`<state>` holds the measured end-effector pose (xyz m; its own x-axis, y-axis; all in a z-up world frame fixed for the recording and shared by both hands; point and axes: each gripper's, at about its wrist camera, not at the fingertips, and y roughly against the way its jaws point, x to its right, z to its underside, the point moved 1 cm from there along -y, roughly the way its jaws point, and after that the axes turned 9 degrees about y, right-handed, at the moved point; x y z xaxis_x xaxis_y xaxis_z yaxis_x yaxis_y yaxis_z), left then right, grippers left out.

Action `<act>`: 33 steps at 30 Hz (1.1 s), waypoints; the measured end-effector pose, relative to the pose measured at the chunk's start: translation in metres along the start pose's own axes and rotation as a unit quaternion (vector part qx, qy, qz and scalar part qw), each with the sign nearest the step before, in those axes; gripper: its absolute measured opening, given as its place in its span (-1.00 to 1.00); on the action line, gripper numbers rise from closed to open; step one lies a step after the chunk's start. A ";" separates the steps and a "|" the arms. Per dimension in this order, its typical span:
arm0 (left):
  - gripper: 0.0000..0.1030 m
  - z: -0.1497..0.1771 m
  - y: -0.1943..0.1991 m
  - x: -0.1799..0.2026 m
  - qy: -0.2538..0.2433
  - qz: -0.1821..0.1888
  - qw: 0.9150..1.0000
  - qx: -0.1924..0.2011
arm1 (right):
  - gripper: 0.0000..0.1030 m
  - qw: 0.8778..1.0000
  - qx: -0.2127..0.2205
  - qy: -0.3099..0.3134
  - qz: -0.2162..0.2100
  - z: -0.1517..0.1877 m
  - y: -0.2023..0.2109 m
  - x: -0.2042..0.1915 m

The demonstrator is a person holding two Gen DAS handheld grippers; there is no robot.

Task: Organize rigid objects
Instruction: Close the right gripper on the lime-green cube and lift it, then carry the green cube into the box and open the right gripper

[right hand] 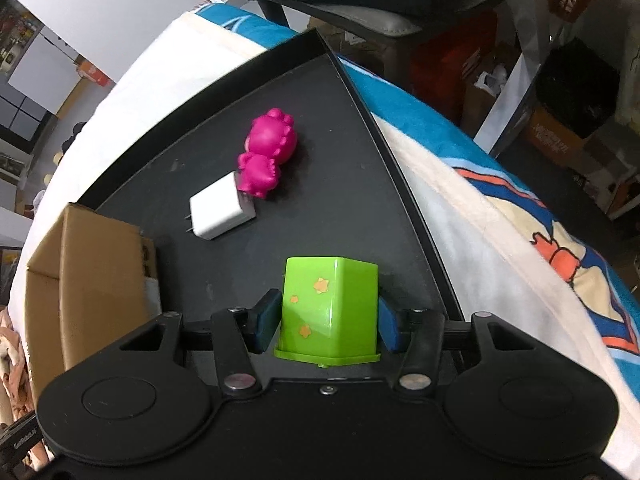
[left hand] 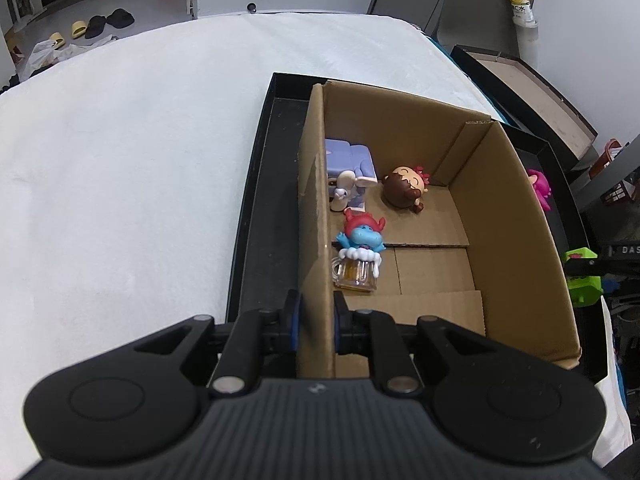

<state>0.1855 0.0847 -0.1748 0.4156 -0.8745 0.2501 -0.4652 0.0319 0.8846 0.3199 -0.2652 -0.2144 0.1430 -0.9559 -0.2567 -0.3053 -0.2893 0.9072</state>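
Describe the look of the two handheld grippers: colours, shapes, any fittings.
Both look identical. The left gripper and right gripper each have a matte black body with a ribbed centre panel, flanked by two rounded lobes with circular raised discs. Black linkage bars with silver pivot pins carry two fingers ending in flat blue pads. No cables, sleeves or hands show.

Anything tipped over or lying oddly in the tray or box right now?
Yes. The pink figurine lies on its side on the black tray, touching the white charger. In the cardboard box, the brown-haired figurine also looks tipped over. The rest looks normal.
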 end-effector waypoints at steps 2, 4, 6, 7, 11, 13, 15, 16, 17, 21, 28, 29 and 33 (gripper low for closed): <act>-0.72 0.000 0.001 -0.001 0.002 0.001 1.000 -0.001 | -0.04 1.000 0.003 0.004 0.004 -0.001 0.006 -0.004; -0.72 0.000 0.001 -0.002 0.004 0.002 1.000 -0.001 | -0.04 1.000 0.007 0.006 0.002 -0.002 0.014 -0.008; -0.72 0.000 0.001 -0.002 0.003 0.003 1.000 -0.001 | -0.04 1.000 0.014 0.016 0.002 -0.004 0.024 -0.014; -0.72 0.000 0.001 -0.002 0.003 0.003 1.000 -0.003 | -0.04 1.000 0.019 0.021 0.002 -0.005 0.030 -0.018; -0.71 -0.004 0.001 -0.001 0.005 0.003 1.000 -0.012 | -0.04 1.000 0.026 0.011 -0.009 -0.011 0.046 -0.027; -0.70 -0.004 0.001 -0.001 0.004 0.006 1.000 -0.014 | -0.04 0.999 0.032 0.011 -0.012 -0.014 0.054 -0.032; -0.70 -0.004 0.001 -0.001 0.005 0.007 1.000 -0.015 | -0.04 0.999 0.037 0.016 -0.010 -0.016 0.060 -0.038; -0.70 -0.004 0.001 -0.002 0.004 0.008 1.000 -0.015 | -0.04 0.999 0.039 0.019 -0.008 -0.017 0.064 -0.042; -0.70 -0.003 0.000 -0.002 0.004 0.009 1.000 -0.016 | -0.04 0.999 0.040 0.021 -0.008 -0.017 0.066 -0.045; -0.68 -0.003 -0.001 -0.002 0.004 0.016 1.000 -0.021 | -0.04 0.998 0.049 0.035 -0.004 -0.019 0.076 -0.060; -0.68 -0.004 -0.002 -0.004 0.000 0.019 1.000 -0.022 | -0.04 0.997 0.059 0.059 -0.003 -0.022 0.083 -0.089; -0.68 -0.003 -0.002 -0.004 0.001 0.020 1.000 -0.022 | -0.04 0.996 0.061 0.062 -0.003 -0.023 0.084 -0.093; -0.68 -0.004 -0.002 -0.004 0.001 0.022 0.999 -0.023 | -0.04 0.995 0.064 0.078 -0.005 -0.024 0.087 -0.111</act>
<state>0.1885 0.0902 -0.1761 0.3970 -0.8710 0.2893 -0.4461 0.0924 0.8902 0.3003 -0.1826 -0.0991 0.2881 -0.9362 -0.2013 -0.4186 -0.3122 0.8529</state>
